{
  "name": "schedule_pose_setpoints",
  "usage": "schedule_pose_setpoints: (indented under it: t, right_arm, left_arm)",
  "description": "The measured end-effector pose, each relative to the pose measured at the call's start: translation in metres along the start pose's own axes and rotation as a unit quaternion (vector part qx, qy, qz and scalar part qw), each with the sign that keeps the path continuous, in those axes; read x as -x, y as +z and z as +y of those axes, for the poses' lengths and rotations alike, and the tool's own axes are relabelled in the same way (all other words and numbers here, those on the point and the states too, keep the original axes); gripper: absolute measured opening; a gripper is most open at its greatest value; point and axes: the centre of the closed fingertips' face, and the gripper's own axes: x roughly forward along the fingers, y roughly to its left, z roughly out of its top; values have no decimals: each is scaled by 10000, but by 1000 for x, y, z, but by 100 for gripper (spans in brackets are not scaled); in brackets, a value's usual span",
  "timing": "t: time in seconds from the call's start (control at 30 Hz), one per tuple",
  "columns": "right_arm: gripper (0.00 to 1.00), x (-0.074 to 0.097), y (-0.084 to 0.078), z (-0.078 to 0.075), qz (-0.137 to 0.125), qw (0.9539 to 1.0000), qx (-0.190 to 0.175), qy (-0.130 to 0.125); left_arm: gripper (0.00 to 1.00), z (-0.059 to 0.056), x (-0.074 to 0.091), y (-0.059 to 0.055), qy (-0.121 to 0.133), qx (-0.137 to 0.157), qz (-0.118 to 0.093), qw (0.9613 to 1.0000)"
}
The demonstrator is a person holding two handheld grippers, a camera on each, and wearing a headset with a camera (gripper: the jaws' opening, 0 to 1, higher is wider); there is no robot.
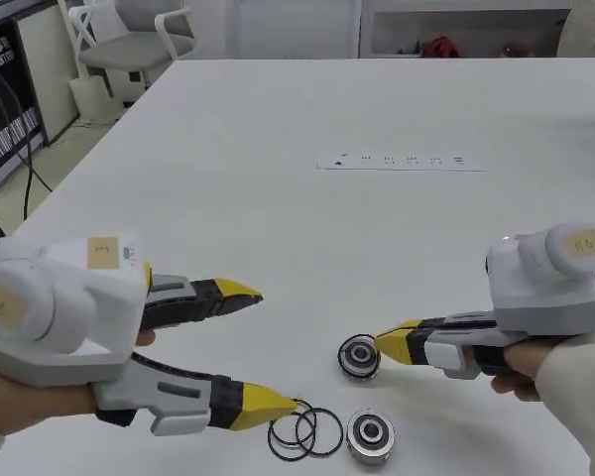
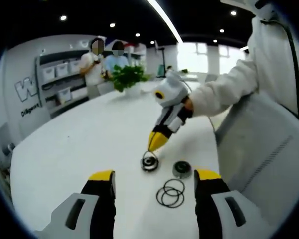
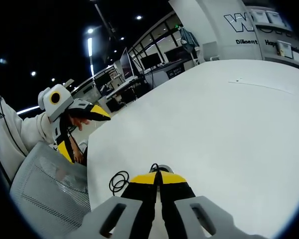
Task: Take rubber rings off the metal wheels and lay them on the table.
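The left gripper is open wide, jaws well apart and holding nothing, held low over the white table near its front edge. The right gripper has its jaws together, tip touching the rim of the far wheel; cannot tell if a ring is pinched. The near wheel sits just beside it, closer to the person, untouched. Several rubber rings lie flat and overlapping on the table, just left of the near wheel and just beside the left gripper's lower tip. In the right gripper view the table edge runs close behind the rings, with a mesh chair right past it. Open tabletop stretches ahead to a socket strip; an office chair stands past the far left corner.
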Motion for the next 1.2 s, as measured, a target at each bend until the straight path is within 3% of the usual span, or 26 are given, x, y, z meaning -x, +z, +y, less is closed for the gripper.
schedule_pose_setpoints:
  t: [0.3,0.63,1.2]
  right_arm:
    - [0,4,8,0,-142,9999,-20,-14]
    - [0,5,19,14,-265,9996,-68,110]
    - [0,-10,4,45,187,9978,11,628]
  left_arm:
    - [69,-3,16,-6,244,220,-73,9994]
    - [72,-6,29,-16,388,311,-13,9988]
    - [74,-13,34,-35,486,591,47,9971]
